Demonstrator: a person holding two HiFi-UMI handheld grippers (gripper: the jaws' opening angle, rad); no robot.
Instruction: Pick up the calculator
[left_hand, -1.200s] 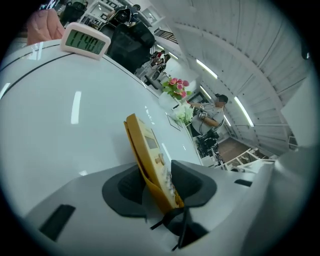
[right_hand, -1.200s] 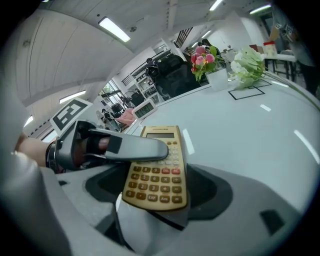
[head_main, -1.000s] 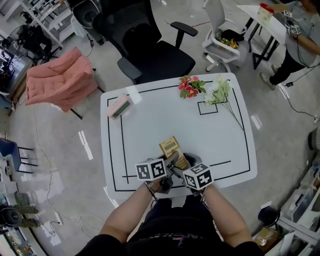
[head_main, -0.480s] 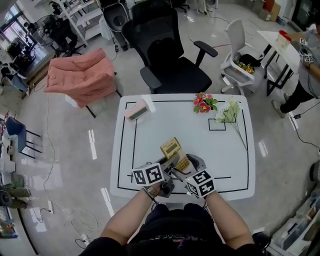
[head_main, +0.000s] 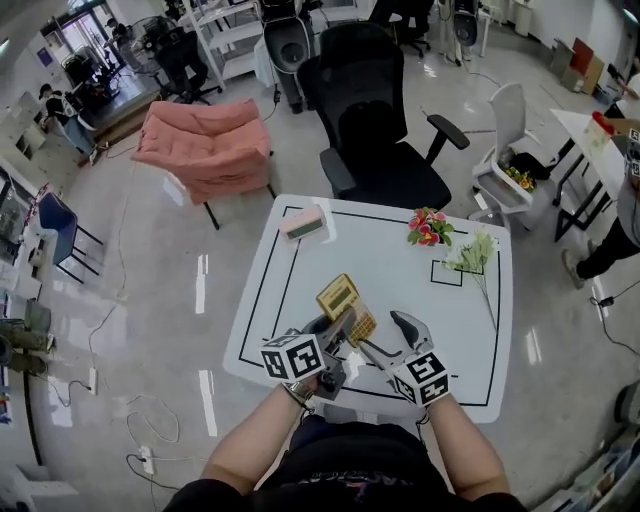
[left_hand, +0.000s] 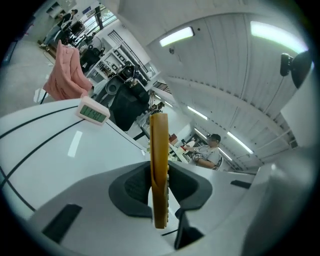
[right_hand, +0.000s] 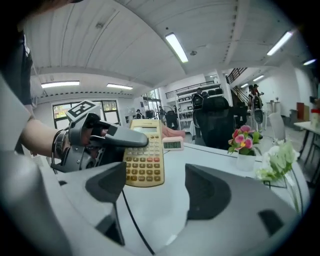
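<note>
In the head view, the left gripper (head_main: 338, 326) grips the yellow calculator (head_main: 346, 305) over the near part of the white table (head_main: 400, 250), with the right gripper (head_main: 392, 338) just beside it. Only the left gripper view shows the calculator edge-on and upright, pinched between the pads; the jaws have just been closing on it. The right gripper view shows its keypad face instead, and that gripper's own jaws spread wide, nothing between them.
</note>
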